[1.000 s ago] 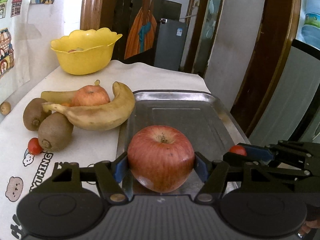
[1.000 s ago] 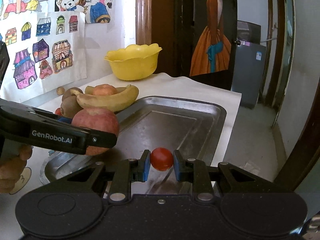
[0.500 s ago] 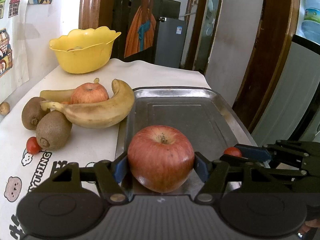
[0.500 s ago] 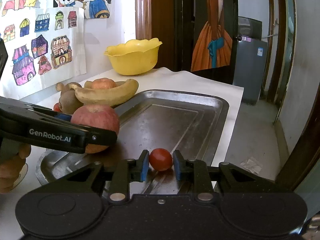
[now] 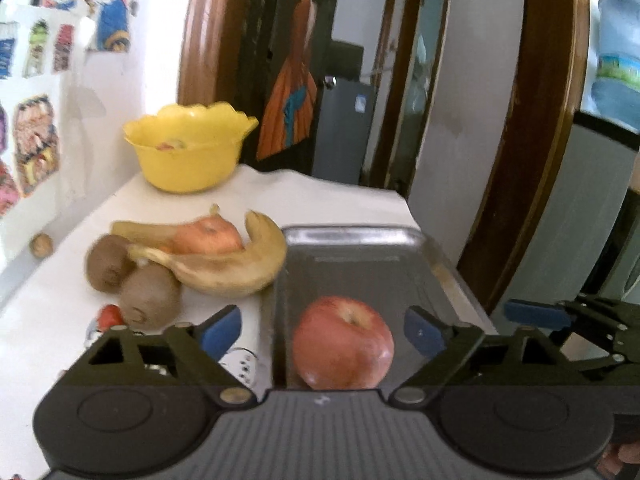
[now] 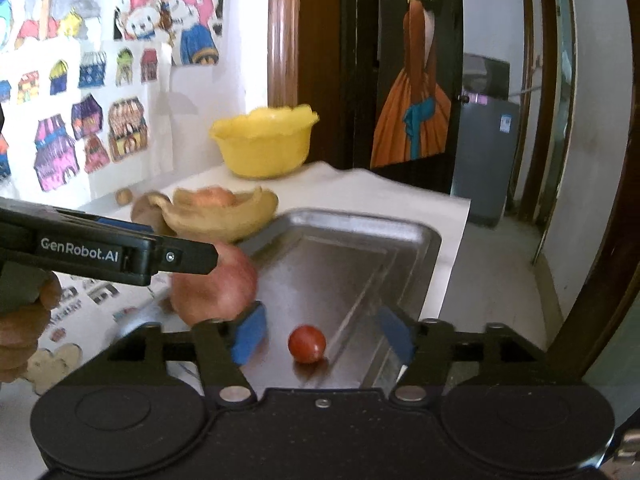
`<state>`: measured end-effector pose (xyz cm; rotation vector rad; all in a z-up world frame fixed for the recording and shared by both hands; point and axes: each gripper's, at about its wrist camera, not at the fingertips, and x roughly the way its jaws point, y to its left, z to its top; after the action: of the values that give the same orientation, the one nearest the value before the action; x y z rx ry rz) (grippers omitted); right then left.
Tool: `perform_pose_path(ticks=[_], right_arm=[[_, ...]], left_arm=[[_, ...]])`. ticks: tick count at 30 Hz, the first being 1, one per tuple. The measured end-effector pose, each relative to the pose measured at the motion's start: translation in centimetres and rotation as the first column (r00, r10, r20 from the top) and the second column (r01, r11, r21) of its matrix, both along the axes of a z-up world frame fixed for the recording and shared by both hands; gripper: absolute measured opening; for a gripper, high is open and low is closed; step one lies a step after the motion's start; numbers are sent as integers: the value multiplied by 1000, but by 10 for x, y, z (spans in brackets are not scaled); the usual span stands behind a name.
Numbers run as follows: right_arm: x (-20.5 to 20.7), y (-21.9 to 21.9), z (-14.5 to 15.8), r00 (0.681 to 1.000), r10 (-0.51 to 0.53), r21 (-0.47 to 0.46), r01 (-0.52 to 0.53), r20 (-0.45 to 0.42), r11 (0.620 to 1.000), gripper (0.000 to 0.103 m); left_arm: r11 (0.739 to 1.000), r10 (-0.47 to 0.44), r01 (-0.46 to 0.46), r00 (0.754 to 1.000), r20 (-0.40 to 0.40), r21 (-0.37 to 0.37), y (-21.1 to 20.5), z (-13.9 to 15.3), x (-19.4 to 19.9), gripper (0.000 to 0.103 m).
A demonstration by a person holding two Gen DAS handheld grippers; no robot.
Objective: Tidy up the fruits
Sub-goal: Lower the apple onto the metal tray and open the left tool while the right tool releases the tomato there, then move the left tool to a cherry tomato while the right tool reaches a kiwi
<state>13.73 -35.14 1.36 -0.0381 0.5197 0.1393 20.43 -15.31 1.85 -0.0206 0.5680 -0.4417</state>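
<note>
Red round apple [image 5: 343,342] sits on the shiny metal tray [image 5: 352,236], between the left gripper [image 5: 322,330]'s wide jaws. The right gripper [image 6: 320,330], wide too, frames the small red tomato [image 6: 307,343].

White wall [image 6: 256,60] with children's drawings [image 6: 92,132] left; dark wooden door frame [image 5: 532,120] right; painting of an orange-gowned figure [image 6: 416,92] beyond; grey appliance [image 6: 484,140] in daylit hallway, pale floor [image 6: 500,264].

a home: children's drawings [image 6: 96,132] taped to wall, doorway
</note>
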Motion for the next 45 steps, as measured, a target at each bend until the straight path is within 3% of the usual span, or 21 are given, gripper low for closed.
perform_pose_path(ticks=[6,13,19,25,31,45], right_arm=[[-32,20,36,995,8,11,-9,95,1000,101],[-62,71,75,984,40,27,-46,175,999,102],[-75,131,88,977,73,19,-79,201,997,102],[-75,184,78,984,77,40,-84,160,996,102],[-74,212,49,997,26,80,-32,70,996,102],[-64,214,11,995,-82,64,85,-59,994,102]], left_arm=[[997,72,-69,994,83,-43,41,26,-23,103],[980,193,-184,970,147,-71,112,51,-49,103],[960,277,-277,939,203,-27,171,63,-70,103],[943,312,-330,925,215,51,204,56,-83,103],[935,310,-336,929,201,112,218,35,-90,103],[949,271,-288,954,131,127,215,11,-73,103]])
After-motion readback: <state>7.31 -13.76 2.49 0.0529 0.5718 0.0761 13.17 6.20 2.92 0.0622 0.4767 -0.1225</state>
